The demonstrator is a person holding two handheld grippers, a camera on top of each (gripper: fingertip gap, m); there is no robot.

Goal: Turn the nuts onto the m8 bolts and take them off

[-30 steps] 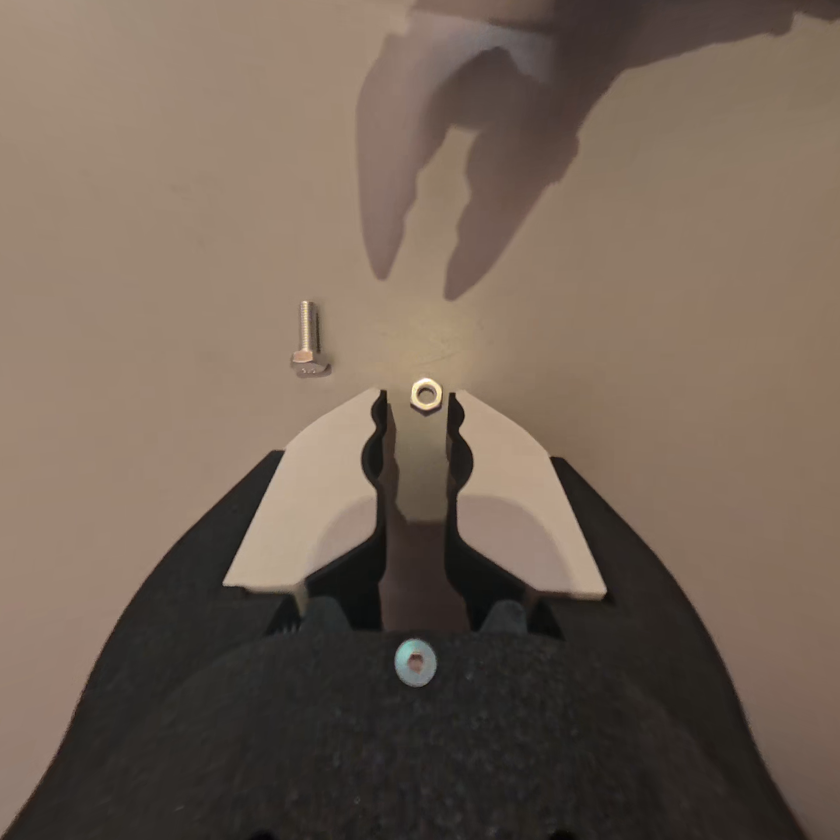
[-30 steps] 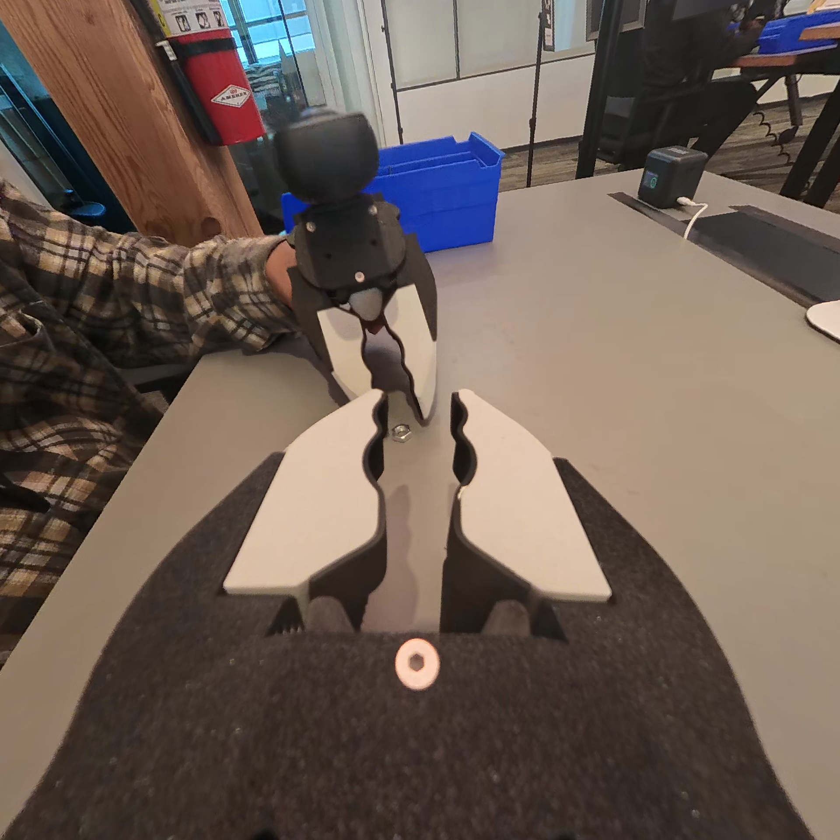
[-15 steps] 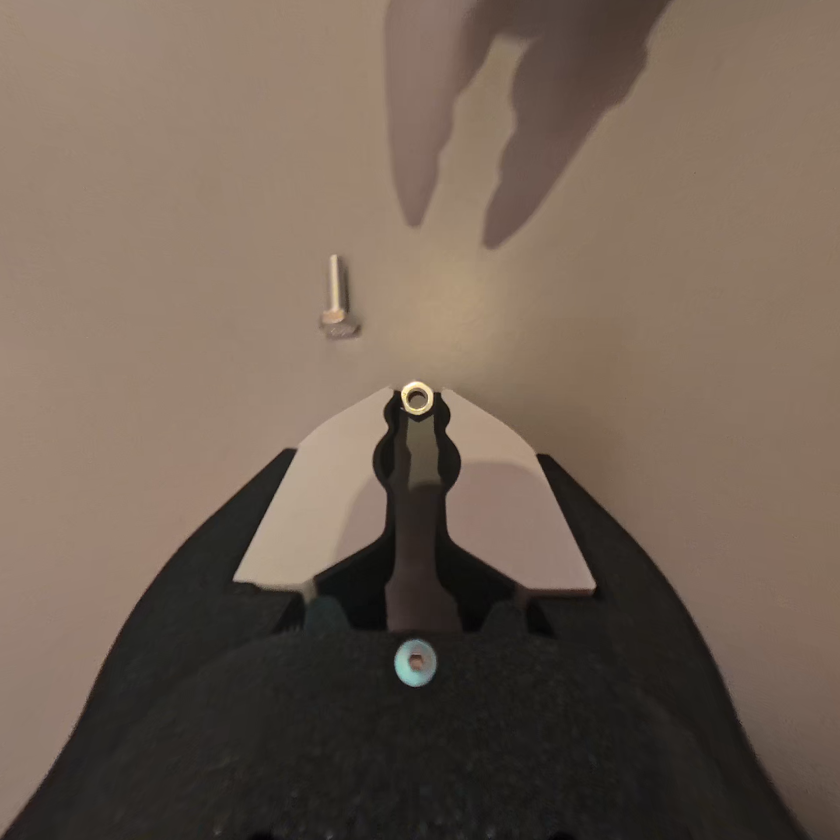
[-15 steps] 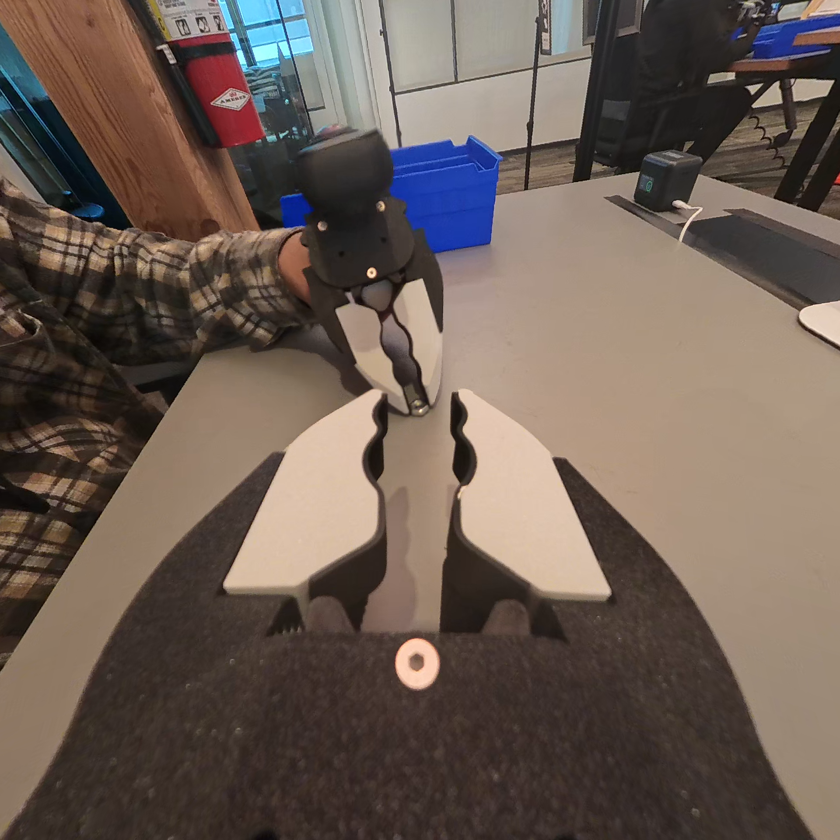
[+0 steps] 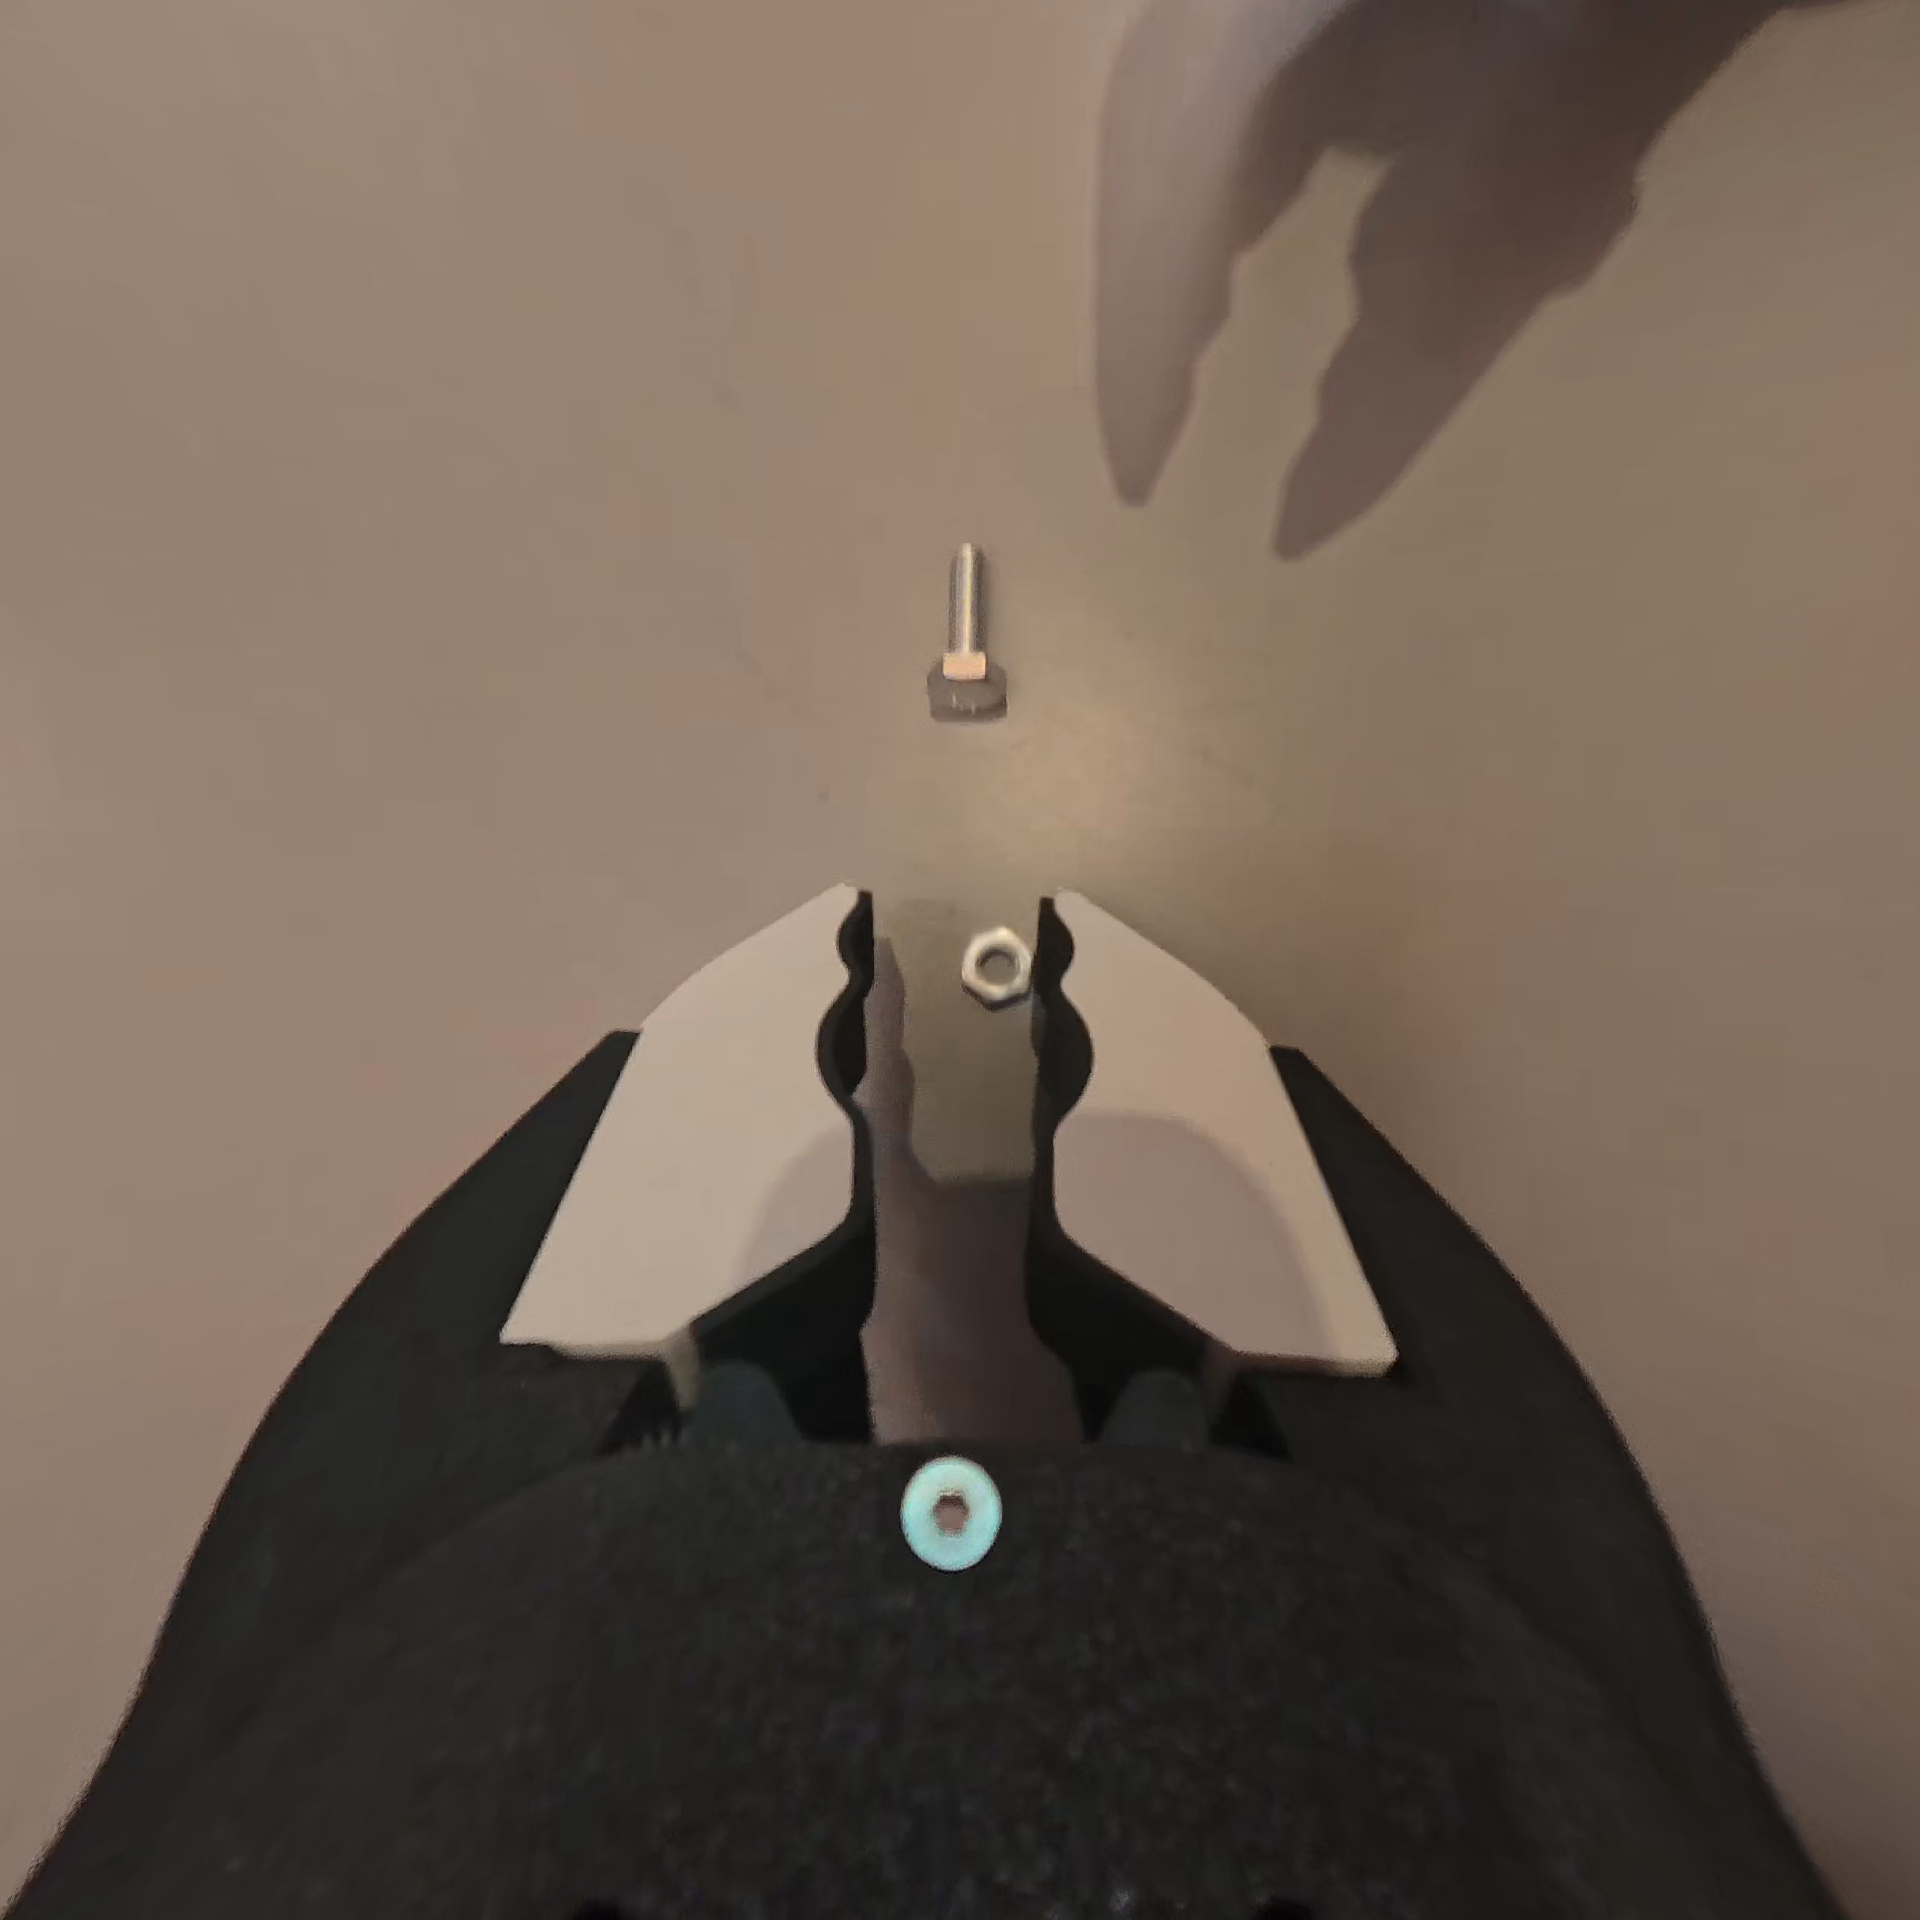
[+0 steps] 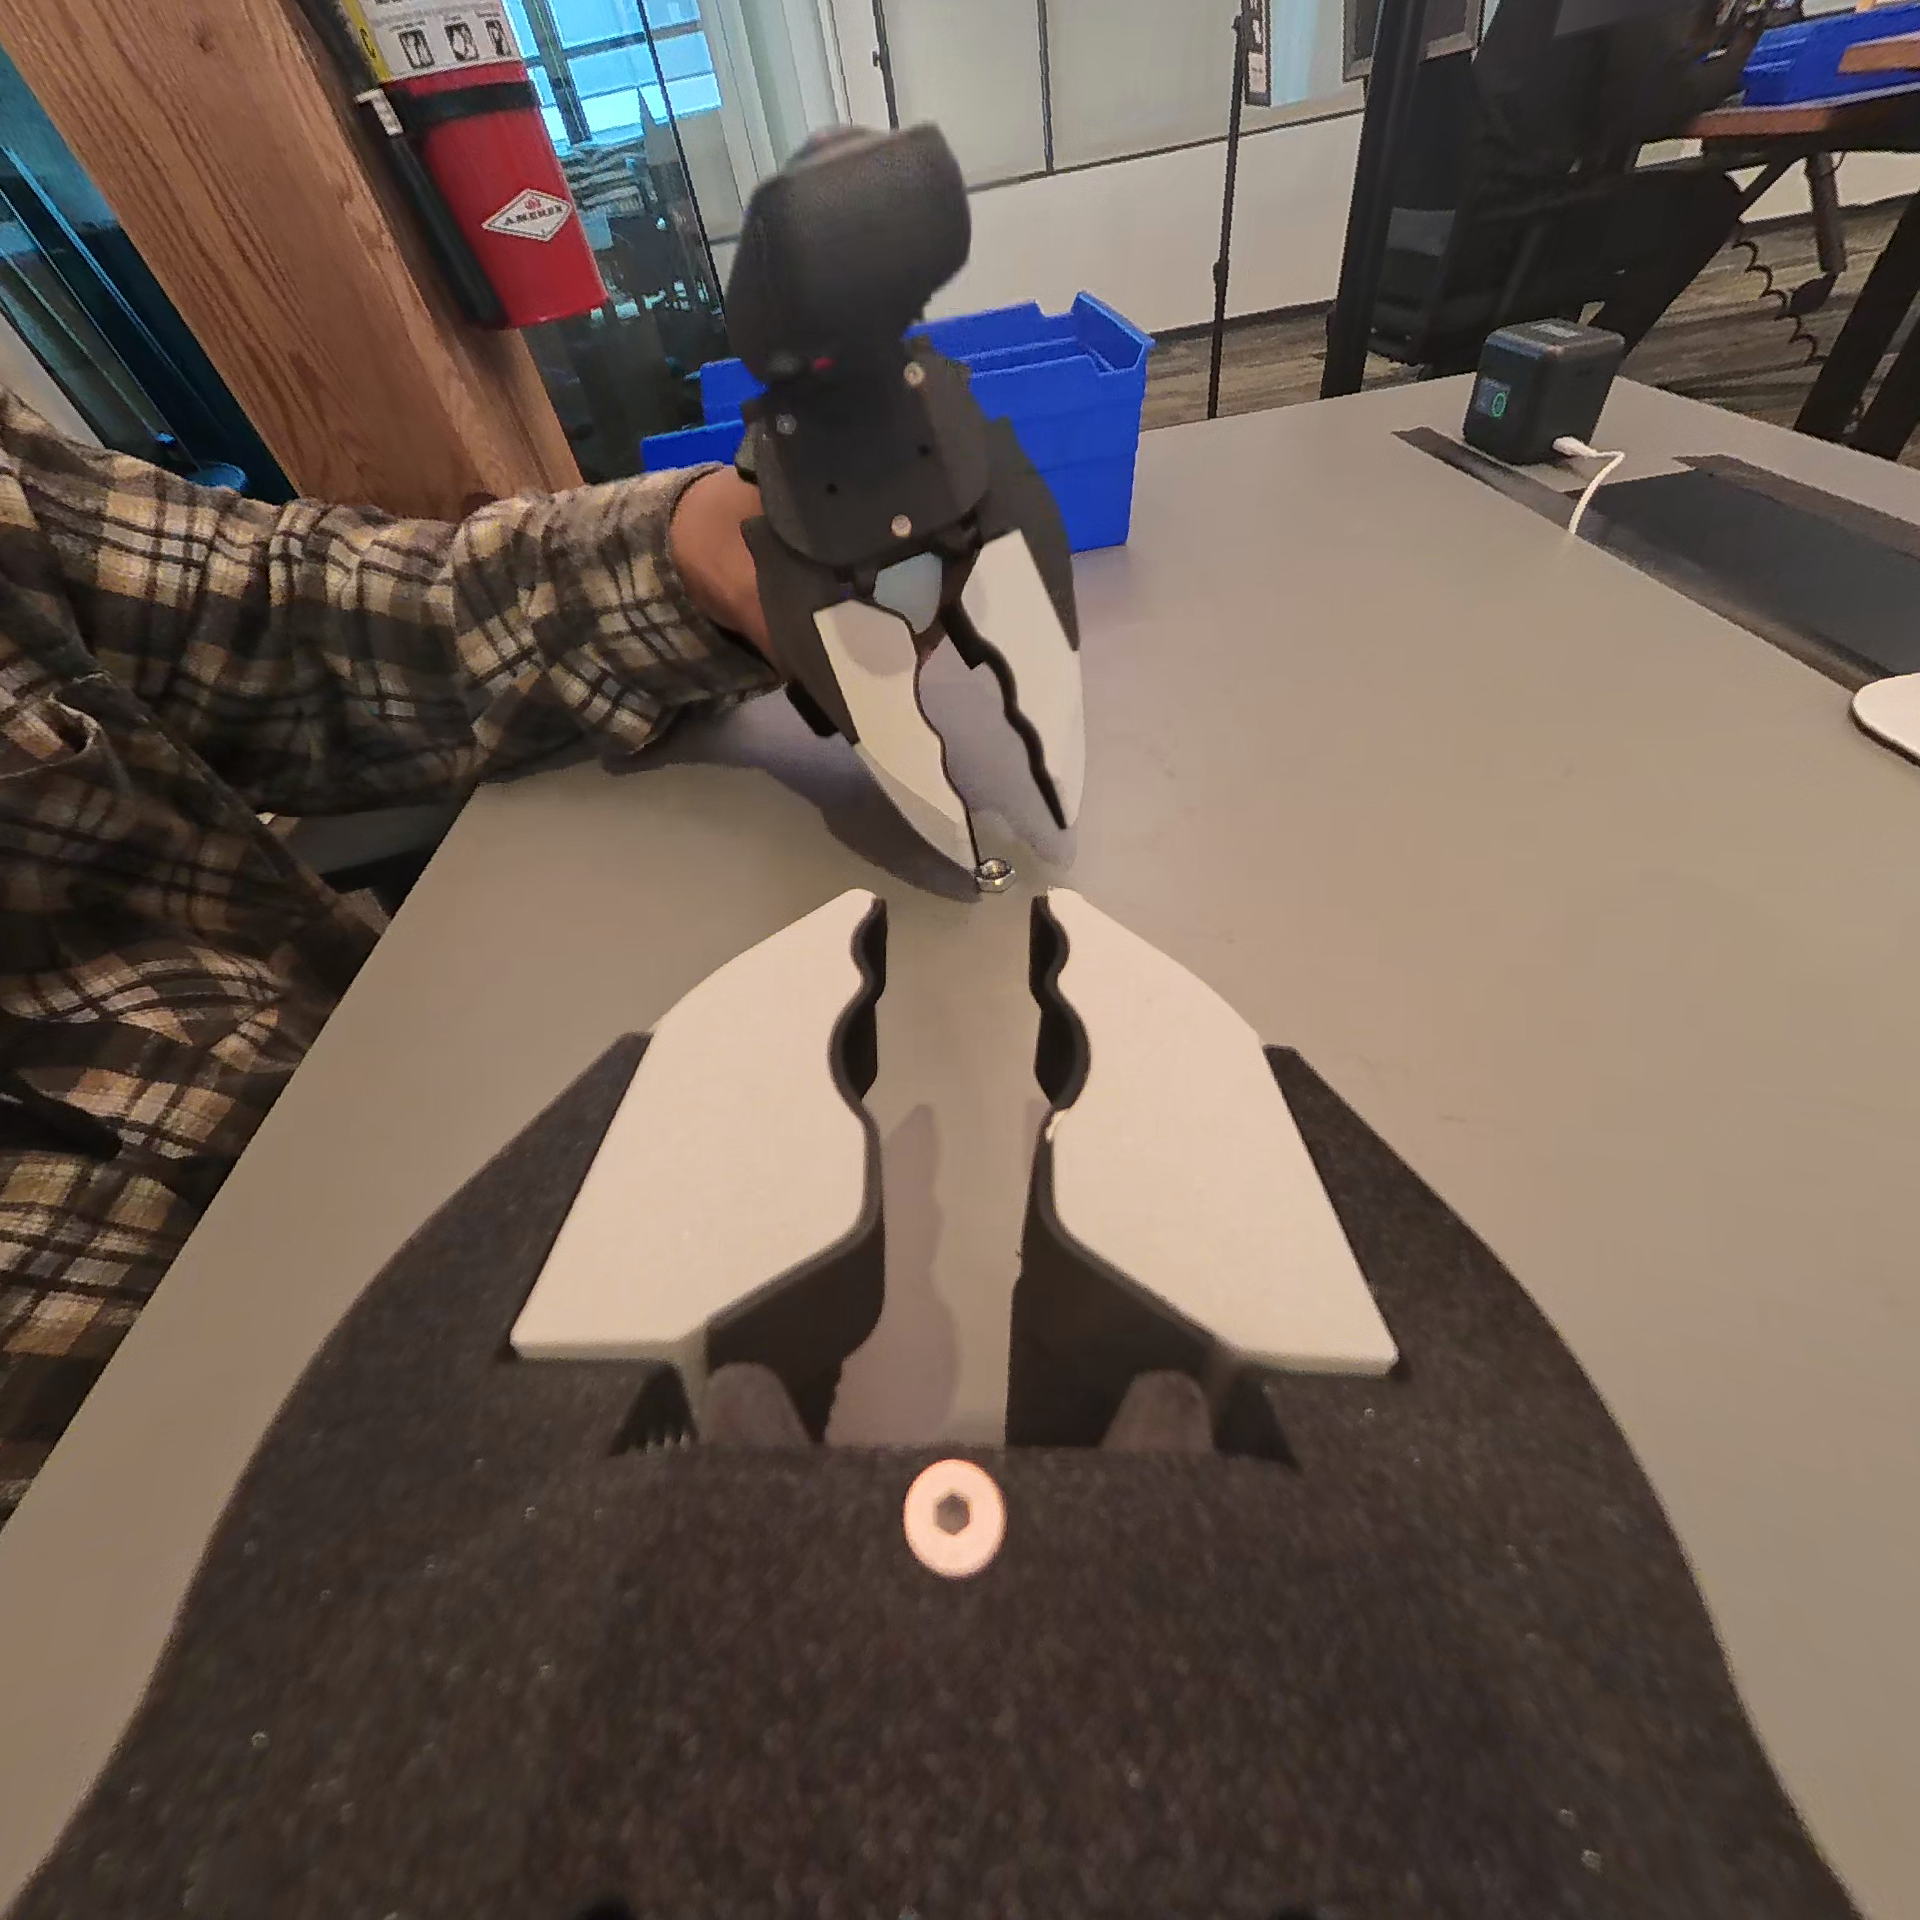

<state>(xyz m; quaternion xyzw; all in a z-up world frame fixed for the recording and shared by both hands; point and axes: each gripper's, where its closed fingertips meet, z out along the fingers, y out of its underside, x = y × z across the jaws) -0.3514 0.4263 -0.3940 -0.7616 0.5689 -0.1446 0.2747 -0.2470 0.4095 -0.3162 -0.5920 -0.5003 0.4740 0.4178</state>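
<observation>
While the nut (image 5: 995,964) lies loose on the table (image 5: 416,520), the left gripper (image 5: 954,902) stands spread around it. The bolt (image 5: 966,636) lies beyond the nut. The right gripper (image 6: 956,899), also spread, hovers near the nut.

- The left claw (image 5: 954,904), shut on the nut (image 5: 995,965) half a second ago, now gapes.
- The nut lies loose on the counter (image 5: 416,520), beside the right finger.

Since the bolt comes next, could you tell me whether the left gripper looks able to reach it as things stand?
Probably yes: the bolt lies ahead of the open left gripper across bare table; only the nut sits between its fingertips.
</observation>
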